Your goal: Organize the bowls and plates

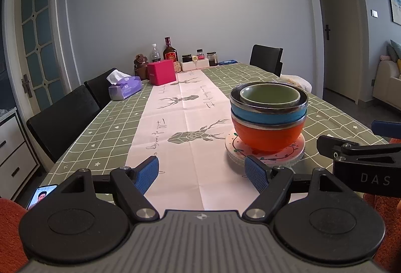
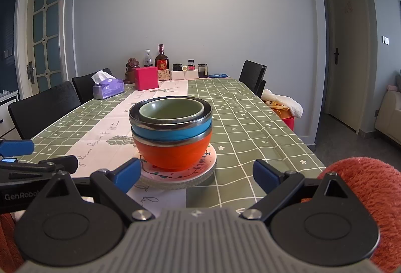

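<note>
A stack stands on the table near its front edge: a green bowl [image 1: 270, 96] [image 2: 171, 109] nested in a blue bowl [image 1: 268, 117] [image 2: 171, 133], nested in an orange bowl [image 1: 267, 136] [image 2: 173, 153], all on a small pile of pink patterned plates [image 1: 265, 156] [image 2: 178, 176]. My left gripper [image 1: 203, 174] is open and empty, just left of and in front of the stack. My right gripper [image 2: 198, 176] is open and empty, right in front of the stack, with the plates between its fingers' line. Each gripper shows at the edge of the other's view.
The table has a green checked cloth [image 2: 250, 127] with a white runner [image 1: 183, 127]. At the far end stand a tissue box [image 1: 124, 88], a pink box [image 1: 161, 71], bottles and jars [image 1: 170, 52]. Black chairs [image 1: 62, 120] line the left side, one [image 2: 252, 77] the right.
</note>
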### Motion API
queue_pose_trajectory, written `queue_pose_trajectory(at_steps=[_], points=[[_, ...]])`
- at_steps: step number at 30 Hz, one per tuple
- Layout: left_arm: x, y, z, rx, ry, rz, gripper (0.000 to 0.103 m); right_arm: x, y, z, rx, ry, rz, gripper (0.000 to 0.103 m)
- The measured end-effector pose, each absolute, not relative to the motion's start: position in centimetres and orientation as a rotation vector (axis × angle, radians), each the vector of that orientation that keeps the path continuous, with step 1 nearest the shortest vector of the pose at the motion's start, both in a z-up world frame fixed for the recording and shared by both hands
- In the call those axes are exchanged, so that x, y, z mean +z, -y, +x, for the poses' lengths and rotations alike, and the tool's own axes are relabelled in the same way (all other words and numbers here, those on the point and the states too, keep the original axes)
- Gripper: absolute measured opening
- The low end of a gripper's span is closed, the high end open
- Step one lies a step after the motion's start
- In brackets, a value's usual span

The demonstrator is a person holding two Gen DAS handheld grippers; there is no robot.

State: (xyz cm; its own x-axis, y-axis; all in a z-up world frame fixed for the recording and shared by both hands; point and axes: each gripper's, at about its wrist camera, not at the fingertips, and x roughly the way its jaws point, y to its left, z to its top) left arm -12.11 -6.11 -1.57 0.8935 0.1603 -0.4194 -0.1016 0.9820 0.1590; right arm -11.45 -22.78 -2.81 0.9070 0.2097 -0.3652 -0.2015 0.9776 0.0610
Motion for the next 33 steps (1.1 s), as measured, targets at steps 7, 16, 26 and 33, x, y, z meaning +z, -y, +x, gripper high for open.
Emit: queue_pose_trajectory(at_steps=[7,16,26,33], points=[[-1.58,6.16,-12.14,0.14,-0.445,0.136,0.091,-2.84,22.77,-11.48,0.212,-0.378,0.017,0.094],[-1.54,6.22,-12.21,0.139,-0.442,0.133,0.091,-2.89,22.82,-11.46,0.212,-0.375,0.017,0.094],[-1.35,6.14,-12.42,0.141,-0.436,0.13,0.091,-2.88,22.79,-11.47,0.212,-0.376,0.016,0.094],[-1.3,6.09,-12.46,0.138,-0.437,0.125,0.091,-2.86,22.8,-11.47,0.212,-0.376,0.016,0.094]])
